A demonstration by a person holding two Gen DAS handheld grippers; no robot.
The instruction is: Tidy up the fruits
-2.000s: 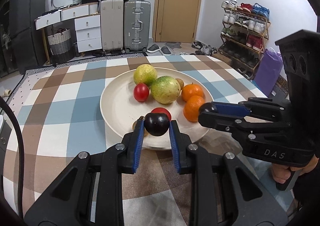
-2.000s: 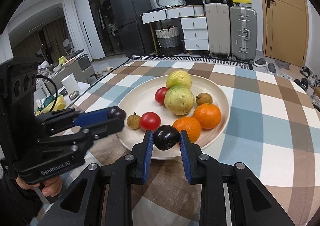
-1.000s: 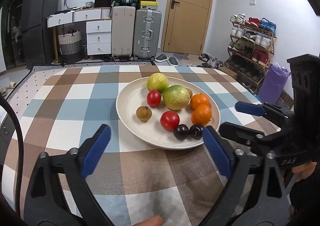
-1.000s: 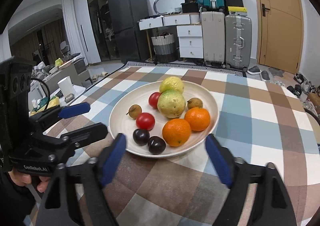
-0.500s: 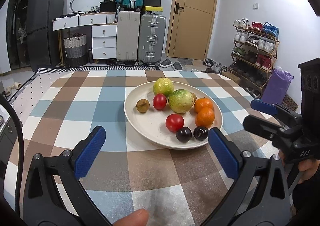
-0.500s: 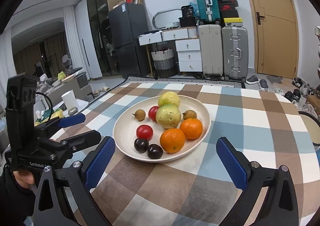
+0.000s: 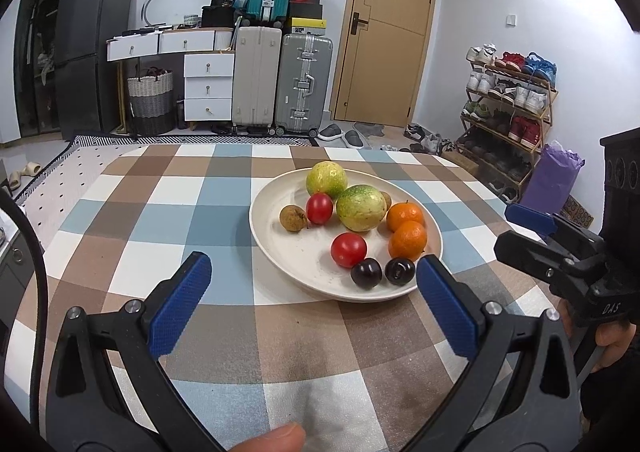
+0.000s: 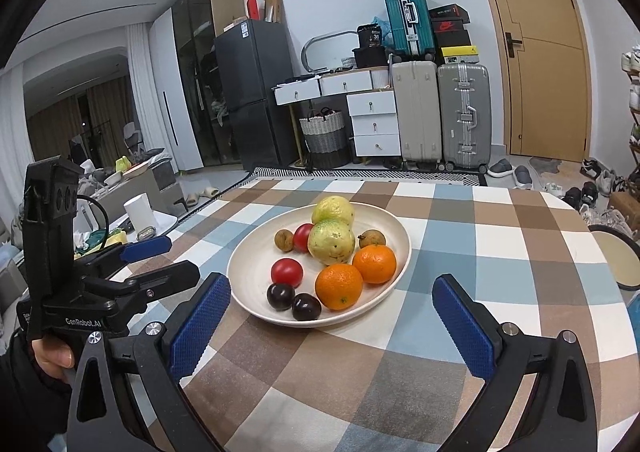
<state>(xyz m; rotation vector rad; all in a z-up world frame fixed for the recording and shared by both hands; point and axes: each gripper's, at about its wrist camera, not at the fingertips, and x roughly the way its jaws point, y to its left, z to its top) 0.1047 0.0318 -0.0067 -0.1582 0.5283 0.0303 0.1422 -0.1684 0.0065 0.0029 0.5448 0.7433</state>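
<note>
A cream plate [image 7: 272, 244] on the checked table holds all the fruit. Two dark plums [image 7: 366, 273] lie side by side at its near rim, behind them two red tomatoes [image 7: 348, 249], two oranges [image 7: 407, 239], two green-yellow guavas [image 7: 361, 207] and small brown longans [image 7: 293, 217]. My left gripper [image 7: 312, 268] hovers open in front of the plate, nothing between its blue pads. My right gripper [image 8: 331, 286] is open just as wide, short of the plate [image 8: 256, 256] and the plums [image 8: 281, 296]. Each gripper shows in the other's view, right [image 7: 506, 230] and left [image 8: 180, 256].
The checked tablecloth [image 7: 160, 192] covers the table around the plate. A round stool seat [image 8: 616, 256] sits past the table's right edge. Suitcases [image 7: 280, 84], white drawers and a shoe rack [image 7: 508, 100] stand across the room. A fingertip [image 7: 276, 440] shows at the bottom edge.
Both grippers were shut on a dark plum each; they have opened wide, left the plums at the plate's near rim and drawn back from the plate.
</note>
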